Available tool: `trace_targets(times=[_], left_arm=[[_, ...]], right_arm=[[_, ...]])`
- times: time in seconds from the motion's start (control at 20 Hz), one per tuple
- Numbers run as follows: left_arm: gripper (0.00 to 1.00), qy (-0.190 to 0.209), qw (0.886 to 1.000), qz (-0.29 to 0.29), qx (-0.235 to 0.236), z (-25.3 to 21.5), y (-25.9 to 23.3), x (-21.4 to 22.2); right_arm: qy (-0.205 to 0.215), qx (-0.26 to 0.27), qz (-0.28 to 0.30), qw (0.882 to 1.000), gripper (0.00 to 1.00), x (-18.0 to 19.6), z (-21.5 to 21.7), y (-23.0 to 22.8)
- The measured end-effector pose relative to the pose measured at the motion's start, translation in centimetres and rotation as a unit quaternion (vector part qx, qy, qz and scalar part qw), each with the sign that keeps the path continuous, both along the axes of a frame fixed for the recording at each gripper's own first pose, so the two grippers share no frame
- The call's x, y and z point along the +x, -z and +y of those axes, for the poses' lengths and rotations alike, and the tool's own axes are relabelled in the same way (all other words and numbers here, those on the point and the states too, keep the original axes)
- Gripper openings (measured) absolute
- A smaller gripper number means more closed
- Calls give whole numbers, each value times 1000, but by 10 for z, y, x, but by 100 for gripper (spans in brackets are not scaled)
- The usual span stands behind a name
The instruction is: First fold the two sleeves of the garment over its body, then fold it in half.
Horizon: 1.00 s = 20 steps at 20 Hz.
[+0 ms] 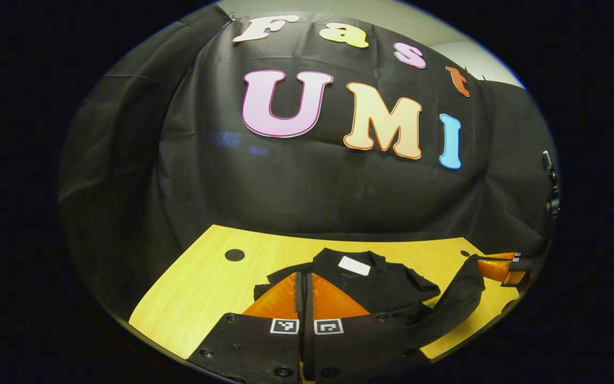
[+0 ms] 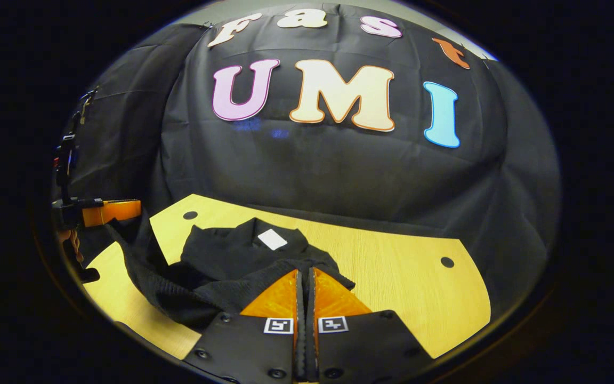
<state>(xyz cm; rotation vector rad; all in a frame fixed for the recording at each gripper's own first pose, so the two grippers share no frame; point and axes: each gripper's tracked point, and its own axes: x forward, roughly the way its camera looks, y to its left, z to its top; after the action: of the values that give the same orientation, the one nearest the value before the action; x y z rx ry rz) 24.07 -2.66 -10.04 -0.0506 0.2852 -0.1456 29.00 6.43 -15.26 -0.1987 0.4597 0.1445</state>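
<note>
A black garment (image 1: 381,288) lies on the wooden table (image 1: 205,298), its collar and white label (image 1: 354,265) turned toward the far wall. In the left gripper view, my left gripper (image 1: 304,274) is shut with a dark edge of the garment at its tips. Off to the right, my right gripper (image 1: 485,262) holds a band of the cloth raised off the table. In the right gripper view, my right gripper (image 2: 305,271) is shut on the garment (image 2: 232,256). Its cloth sags away to the left gripper (image 2: 136,209), which holds it up at the table's left edge.
The table (image 2: 403,277) has small round black holes (image 2: 447,262) near its far corners. The booth's black cloth wall hangs close behind the table's far edge. Bare wood lies to the right of the garment in the right gripper view.
</note>
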Motion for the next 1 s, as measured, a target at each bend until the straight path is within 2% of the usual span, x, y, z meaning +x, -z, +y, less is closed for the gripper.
trace_targets(times=[0.25,0.55,1.0], left_arm=[[0,-10,1000,-7,-7,-1,1,48],[0,-34,999,13,-22,3,37,96],[0,-30,997,61,35,13,105,137]], right_arm=[[9,3,0,1000,2,37,2,-2],[29,2,9,1000,2,88,-3,16],[54,-9,59,997,2,136,-8,75]])
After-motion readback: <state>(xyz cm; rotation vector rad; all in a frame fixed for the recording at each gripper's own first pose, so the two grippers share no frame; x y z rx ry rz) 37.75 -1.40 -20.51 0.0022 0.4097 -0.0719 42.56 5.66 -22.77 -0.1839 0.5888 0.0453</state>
